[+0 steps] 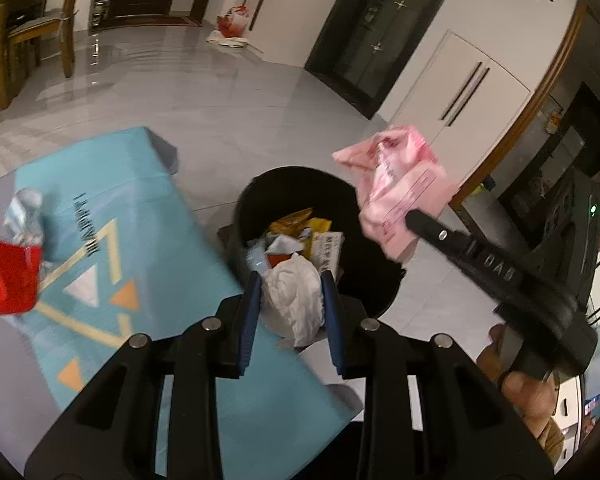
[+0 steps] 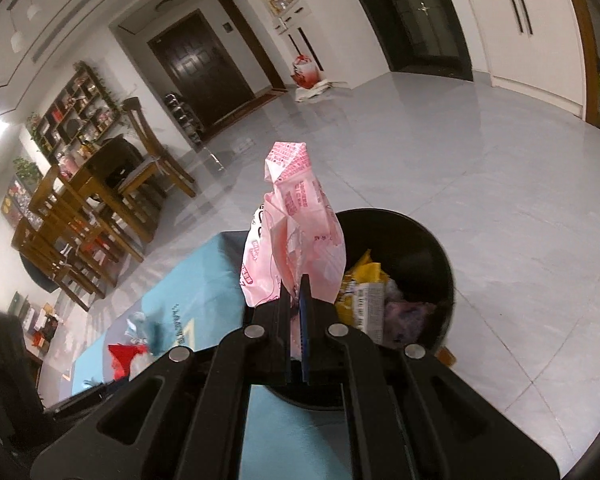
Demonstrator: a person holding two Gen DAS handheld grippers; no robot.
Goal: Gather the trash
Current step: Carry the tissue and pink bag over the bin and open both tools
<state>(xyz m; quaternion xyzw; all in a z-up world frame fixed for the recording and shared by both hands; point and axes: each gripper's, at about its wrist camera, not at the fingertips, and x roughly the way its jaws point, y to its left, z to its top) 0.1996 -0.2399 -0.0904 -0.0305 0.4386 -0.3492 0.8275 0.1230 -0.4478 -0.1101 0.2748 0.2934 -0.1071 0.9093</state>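
A crumpled white paper wad [image 1: 294,298] sits pinched between the blue pads of my left gripper [image 1: 290,280], held over the near rim of a black trash bin [image 1: 256,192] beside the table. The bin holds yellow wrappers [image 1: 300,226] and printed paper. My right gripper [image 1: 410,218] reaches in from the right, shut on a pink plastic wrapper [image 1: 400,184] above the bin's right side. In the right wrist view that pink wrapper [image 2: 296,232] stands up from my right gripper [image 2: 296,292], with the bin [image 2: 420,236] just beyond. A red packet [image 1: 8,276] and a crumpled bluish wrapper [image 1: 26,216] lie on the table.
The table carries a teal mat [image 1: 140,208] with triangle prints. Grey tiled floor [image 1: 220,92] spreads beyond the bin. Wooden chairs [image 2: 100,200] and a dining table stand far left; white cabinets [image 1: 460,92] line the right wall. A hand [image 1: 528,392] grips the right tool.
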